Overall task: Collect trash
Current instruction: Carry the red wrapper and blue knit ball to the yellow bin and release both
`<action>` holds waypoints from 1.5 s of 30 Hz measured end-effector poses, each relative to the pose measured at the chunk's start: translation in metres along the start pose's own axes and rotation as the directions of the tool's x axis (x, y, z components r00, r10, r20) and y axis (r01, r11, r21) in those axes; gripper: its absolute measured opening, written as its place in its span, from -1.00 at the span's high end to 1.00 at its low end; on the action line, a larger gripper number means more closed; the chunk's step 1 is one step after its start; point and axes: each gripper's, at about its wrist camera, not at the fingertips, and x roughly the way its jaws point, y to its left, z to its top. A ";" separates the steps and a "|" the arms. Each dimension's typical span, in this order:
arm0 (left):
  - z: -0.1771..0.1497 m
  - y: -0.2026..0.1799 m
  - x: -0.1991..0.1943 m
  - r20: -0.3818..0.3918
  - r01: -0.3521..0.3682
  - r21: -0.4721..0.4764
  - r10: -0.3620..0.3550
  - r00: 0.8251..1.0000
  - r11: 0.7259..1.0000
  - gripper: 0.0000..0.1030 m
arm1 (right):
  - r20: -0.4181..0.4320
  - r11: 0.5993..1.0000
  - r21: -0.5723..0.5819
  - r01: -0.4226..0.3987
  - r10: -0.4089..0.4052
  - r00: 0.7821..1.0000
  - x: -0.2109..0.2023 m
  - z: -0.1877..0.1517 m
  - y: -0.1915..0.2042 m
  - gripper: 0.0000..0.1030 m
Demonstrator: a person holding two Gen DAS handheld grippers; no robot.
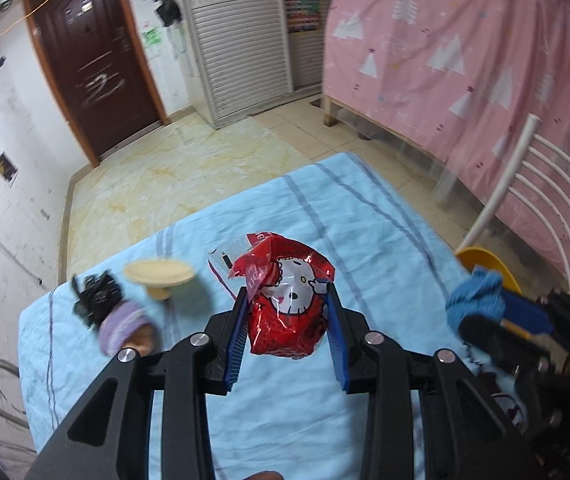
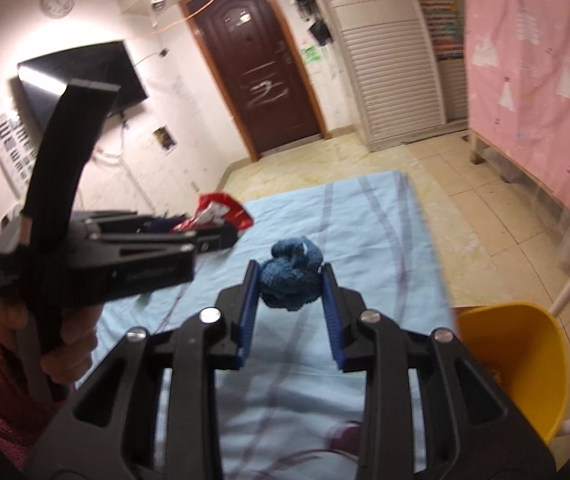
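Note:
My left gripper [image 1: 287, 296] is shut on a red Hello Kitty wrapper [image 1: 285, 304] and holds it above the light blue cloth [image 1: 325, 208] on the table. The wrapper also shows in the right wrist view [image 2: 221, 210], held in the left gripper [image 2: 205, 236]. My right gripper [image 2: 289, 276] is shut on a balled blue cloth [image 2: 291, 276], lifted above the table; the cloth shows in the left wrist view [image 1: 475, 300] too. A yellow bin [image 2: 517, 356] stands at the table's right edge, below and right of the right gripper.
On the left of the table lie a beige lid-like disc [image 1: 159, 273], a black crumpled item [image 1: 95, 298] and a purple-banded object [image 1: 123, 326]. A white chair [image 1: 545, 200] stands right of the table, by a pink curtain [image 1: 465, 60].

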 end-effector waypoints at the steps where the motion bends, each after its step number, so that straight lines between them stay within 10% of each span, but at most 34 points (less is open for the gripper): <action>1: 0.002 -0.010 0.001 -0.001 0.006 0.015 -0.006 1.000 1.000 0.47 | 0.010 1.000 0.013 0.010 -0.010 1.000 -0.005 0.000 -0.008 0.44; 30: 0.005 -0.212 0.029 -0.120 0.211 0.291 -0.183 0.976 0.933 0.47 | 0.125 0.953 0.251 0.170 -0.206 0.971 -0.089 -0.018 -0.144 0.44; 40: 0.004 -0.235 0.044 -0.181 0.245 0.271 -0.201 0.963 0.931 0.29 | 0.128 0.942 0.294 0.163 -0.208 0.970 -0.097 -0.025 -0.163 0.40; 45: 0.005 -0.230 0.049 -0.182 0.259 0.244 -0.218 0.959 0.935 0.22 | 0.128 0.938 0.304 0.166 -0.213 0.969 -0.097 -0.025 -0.164 0.07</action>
